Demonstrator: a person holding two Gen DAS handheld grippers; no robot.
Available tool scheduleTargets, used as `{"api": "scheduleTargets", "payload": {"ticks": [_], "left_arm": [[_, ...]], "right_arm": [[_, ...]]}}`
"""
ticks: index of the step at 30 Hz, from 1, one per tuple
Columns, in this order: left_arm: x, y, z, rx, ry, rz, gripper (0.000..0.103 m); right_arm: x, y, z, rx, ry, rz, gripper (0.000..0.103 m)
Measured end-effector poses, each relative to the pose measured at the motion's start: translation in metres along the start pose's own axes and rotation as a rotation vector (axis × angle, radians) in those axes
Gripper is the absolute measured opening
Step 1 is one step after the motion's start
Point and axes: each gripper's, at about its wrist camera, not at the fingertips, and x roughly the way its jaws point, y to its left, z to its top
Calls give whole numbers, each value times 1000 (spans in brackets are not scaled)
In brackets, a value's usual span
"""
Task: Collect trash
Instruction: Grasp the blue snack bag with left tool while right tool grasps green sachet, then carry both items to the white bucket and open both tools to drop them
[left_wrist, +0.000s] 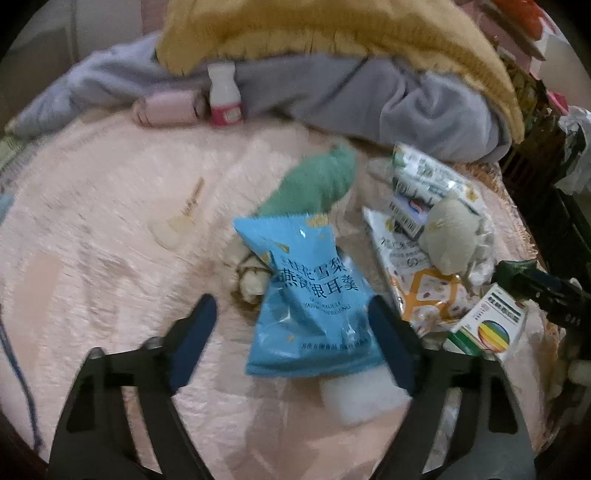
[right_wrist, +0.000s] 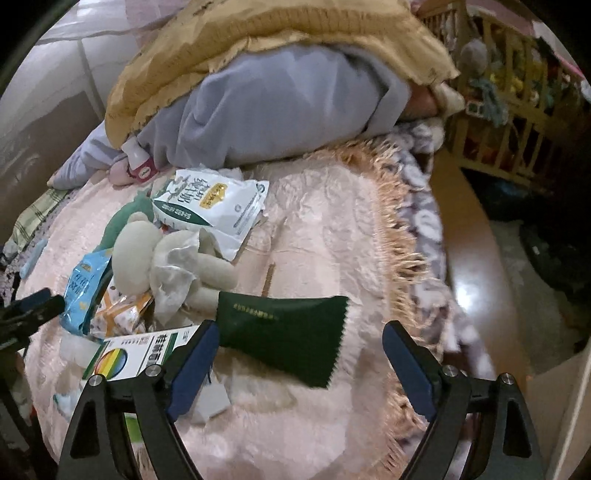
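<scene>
My left gripper (left_wrist: 295, 321) stands with its jaws wide apart low in the left wrist frame; the blue snack pouch (left_wrist: 314, 291) lies between them, its lower right edge against the right finger, though whether the pad truly touches it I cannot tell; a white block (left_wrist: 362, 395) pokes out from under the pouch at lower centre. The pouch rests on the pink bedspread (left_wrist: 110, 229), with a green cloth (left_wrist: 317, 181) just above it in the frame and a knotted cream scrap (left_wrist: 251, 280) beside its left edge; to the right lie an orange-patterned wrapper (left_wrist: 424, 291), a pale stuffed toy (left_wrist: 450, 236) and a white medicine box (left_wrist: 491, 325) with a rainbow mark. At upper centre a small white bottle (left_wrist: 223, 96) with a pink label stands upright against the grey blanket (left_wrist: 369, 99), under the mustard blanket (left_wrist: 332, 26).

My right gripper (right_wrist: 299, 354) is likewise spread open at the bottom of the right wrist frame; a dark green sachet (right_wrist: 288, 336) sits between the fingers, its left end just beside the left finger, the right finger well apart from it. The same medicine box lies at lower left, touching the left finger; a white-and-green bag (right_wrist: 210, 203) lies at centre left, and crumpled tissue (right_wrist: 177, 273) sits by the toy; the bedspread's fringe (right_wrist: 399, 236) runs down the right.
</scene>
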Motion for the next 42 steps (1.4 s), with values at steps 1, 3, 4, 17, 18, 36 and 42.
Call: {"api": "scheduleTargets", "payload": {"ticks": [1, 3, 4, 17, 18, 36, 42], "left_arm": [[6, 1, 1, -9, 18, -19, 58], [12, 1, 2, -8, 31, -32, 55], [11, 1, 1, -2, 19, -28, 54], [-70, 2, 8, 10, -102, -105, 52], [-76, -2, 8, 18, -107, -114, 52], [-108, -158, -14, 226, -59, -366, 52], [-103, -238, -27, 304, -16, -455, 52]], "right_arm": [[3, 0, 0, 4, 5, 7, 69], [6, -2, 1, 21, 2, 56, 53], [6, -2, 1, 21, 2, 56, 53], [-59, -13, -13, 61, -114, 107, 24], [-64, -14, -16, 70, -120, 116, 24], [-169, -75, -54, 139, -254, 51, 24], [-204, -136, -78, 216, -278, -111, 24]]}}
